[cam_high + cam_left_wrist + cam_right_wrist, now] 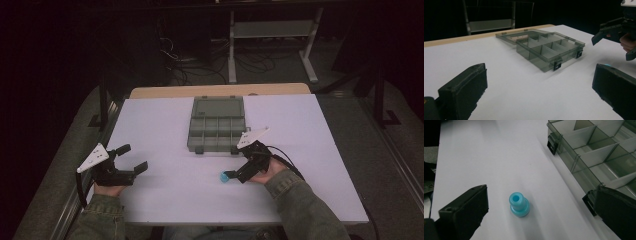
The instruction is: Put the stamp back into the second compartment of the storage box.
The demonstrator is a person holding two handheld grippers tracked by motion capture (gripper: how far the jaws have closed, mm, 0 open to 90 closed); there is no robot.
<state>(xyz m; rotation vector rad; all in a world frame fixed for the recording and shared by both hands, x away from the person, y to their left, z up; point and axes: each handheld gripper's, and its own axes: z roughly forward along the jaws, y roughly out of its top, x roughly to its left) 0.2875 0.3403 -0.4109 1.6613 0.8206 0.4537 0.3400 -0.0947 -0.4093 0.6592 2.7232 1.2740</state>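
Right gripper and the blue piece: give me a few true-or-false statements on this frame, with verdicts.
1. The right gripper has its jaws open around the blue piece. True.
2. The blue piece lies inside a compartment of the organizer box. False: it stands on the white table, in front of the box.
3. The box's lid is folded open. True.
4. The left gripper holds the box's latch. False: it is open and apart from the box, at the table's left.
5. The blue piece has a hole in its top. True.
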